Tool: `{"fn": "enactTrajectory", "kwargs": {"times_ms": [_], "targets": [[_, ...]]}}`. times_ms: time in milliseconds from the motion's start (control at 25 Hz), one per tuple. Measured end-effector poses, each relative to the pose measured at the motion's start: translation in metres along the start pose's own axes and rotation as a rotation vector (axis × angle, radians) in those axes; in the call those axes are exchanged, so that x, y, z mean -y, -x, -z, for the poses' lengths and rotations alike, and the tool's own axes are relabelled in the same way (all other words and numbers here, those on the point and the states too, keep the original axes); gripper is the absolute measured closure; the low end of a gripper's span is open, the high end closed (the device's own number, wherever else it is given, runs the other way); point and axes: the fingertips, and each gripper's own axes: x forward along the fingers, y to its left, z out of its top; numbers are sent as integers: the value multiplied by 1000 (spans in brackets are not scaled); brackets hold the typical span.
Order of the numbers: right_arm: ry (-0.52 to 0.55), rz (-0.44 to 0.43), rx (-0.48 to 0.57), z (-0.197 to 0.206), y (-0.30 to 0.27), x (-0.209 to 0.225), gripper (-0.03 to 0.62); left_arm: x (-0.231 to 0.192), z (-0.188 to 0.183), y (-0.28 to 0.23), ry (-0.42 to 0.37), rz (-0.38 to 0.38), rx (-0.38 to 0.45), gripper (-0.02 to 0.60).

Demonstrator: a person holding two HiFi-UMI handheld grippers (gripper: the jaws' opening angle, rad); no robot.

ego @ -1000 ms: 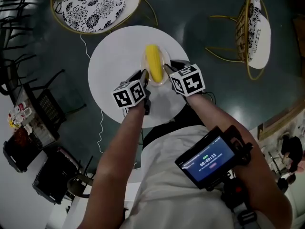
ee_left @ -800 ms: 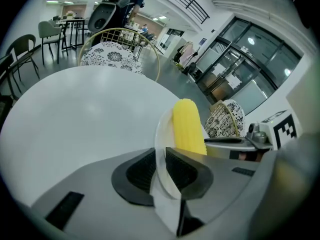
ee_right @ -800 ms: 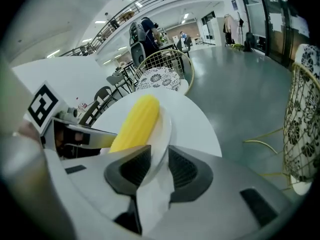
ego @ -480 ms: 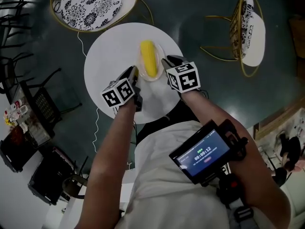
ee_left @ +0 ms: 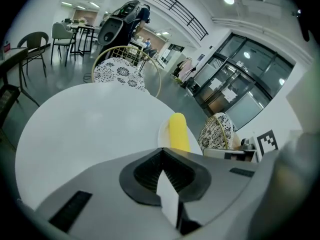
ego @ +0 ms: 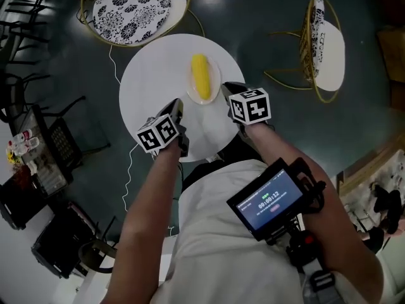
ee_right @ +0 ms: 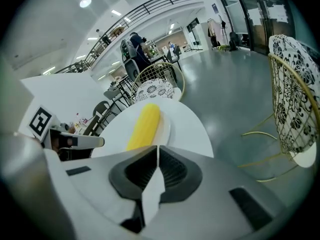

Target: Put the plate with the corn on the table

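the yellow corn cob (ego: 200,76) lies on the pale oval plate (ego: 216,81), at 1 o'clock on the round white table (ego: 149,81). both grippers have backed off its rim: left gripper (ego: 178,109) at 7 o'clock, right gripper (ego: 229,90) at 4 o'clock, fingers clenched on nothing.

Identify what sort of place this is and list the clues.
Likely a café or canteen hall: a round white table with corn on a plate, patterned wire chairs beside it, more seating behind.
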Motion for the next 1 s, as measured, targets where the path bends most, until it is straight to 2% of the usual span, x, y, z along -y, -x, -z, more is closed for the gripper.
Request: {"fn": "enactTrajectory", "kwargs": {"times_ms": [40, 240, 440, 640, 1000], "targets": [[-2, 0, 3, 4, 7, -6, 586, 1, 4, 11, -3, 8, 6, 575], [2, -1, 18, 20, 40, -34, 586, 8, 20, 59, -43, 42, 31, 575], [-24, -27, 63, 21, 61, -56, 586, 20, 23, 90, -142, 74, 57, 575], [-22, -59, 106, 18, 85, -81, 587, 37, 25, 117, -205, 128, 84, 575], [21, -132, 189, 9, 124, -118, 586, 55, 33, 153, -237, 203, 133, 575]]}}
